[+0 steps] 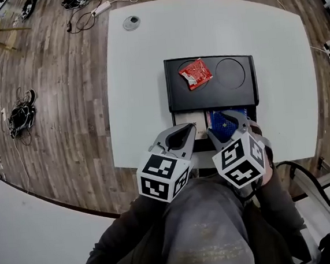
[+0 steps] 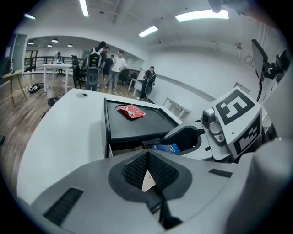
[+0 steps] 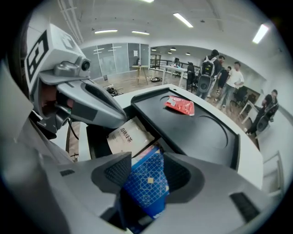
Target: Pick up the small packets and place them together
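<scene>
Blue diamond-patterned packet (image 3: pixel 147 185) is sitting loose between the spread right tongs (image 3: pixel 149 170), inside the black compartment (image 3: pixel 97 137) at the near edge of the black plastic tray (image 1: pixel 243 95), just beside a beige printed packet (image 3: pixel 126 136). The left tongs (image 2: pixel 147 155) are resting pressed together close by. A red foil packet (image 1: pixel 195 73) is lying alone on the tray. A crooked pinch risks the blue packet slipping back, or the beige one dragging along.
</scene>
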### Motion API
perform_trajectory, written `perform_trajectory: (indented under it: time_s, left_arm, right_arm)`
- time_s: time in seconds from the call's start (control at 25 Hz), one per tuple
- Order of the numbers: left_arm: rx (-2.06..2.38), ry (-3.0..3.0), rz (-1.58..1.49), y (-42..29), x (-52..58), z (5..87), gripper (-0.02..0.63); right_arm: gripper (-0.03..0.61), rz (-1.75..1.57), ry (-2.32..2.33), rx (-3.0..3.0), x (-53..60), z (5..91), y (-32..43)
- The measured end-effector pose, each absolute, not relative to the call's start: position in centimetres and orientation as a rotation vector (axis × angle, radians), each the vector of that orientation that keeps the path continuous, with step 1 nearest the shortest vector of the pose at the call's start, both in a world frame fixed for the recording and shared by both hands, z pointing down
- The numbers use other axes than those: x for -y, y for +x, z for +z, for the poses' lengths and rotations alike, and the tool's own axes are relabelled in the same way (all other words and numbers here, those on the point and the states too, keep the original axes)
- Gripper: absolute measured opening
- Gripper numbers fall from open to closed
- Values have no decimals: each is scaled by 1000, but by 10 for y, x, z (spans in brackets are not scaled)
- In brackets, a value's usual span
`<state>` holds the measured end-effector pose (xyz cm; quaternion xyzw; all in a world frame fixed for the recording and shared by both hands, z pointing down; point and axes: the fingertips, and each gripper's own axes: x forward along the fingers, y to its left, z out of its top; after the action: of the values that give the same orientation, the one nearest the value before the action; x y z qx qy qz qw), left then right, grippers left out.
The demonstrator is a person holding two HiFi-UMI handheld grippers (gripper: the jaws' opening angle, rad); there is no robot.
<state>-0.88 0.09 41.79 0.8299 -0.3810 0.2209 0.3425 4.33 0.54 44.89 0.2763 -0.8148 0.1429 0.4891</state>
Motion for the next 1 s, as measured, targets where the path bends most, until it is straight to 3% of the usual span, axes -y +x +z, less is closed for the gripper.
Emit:
perform_trajectory:
  time_s: [0.16,0.52,0.6,0.72,0.84,1.0]
  left_arm:
    - [976,2166,559,-9,-2,417,-8]
    - [966,2154,549,-14,-1,423,-9]
    - [961,2153,546,-15,-1,422,-8]
    - [961,2154,543,-15,-1,422,-8]
    - [966,2160,543,-14,0,422,-9]
    - [969,2157,551,-15,-1,425,-8]
  right_arm:
    - [267,352,666,1903,-9,467,41]
    - [260,428,667,1922,-11,478,45]
    - [236,438,666,1939,-13,475,45]
    - [113,443,655,1945,-19,475,46]
    - [35,433,639,1945,-21,478,47]
    - [11,455,653,1959,-21,474,46]
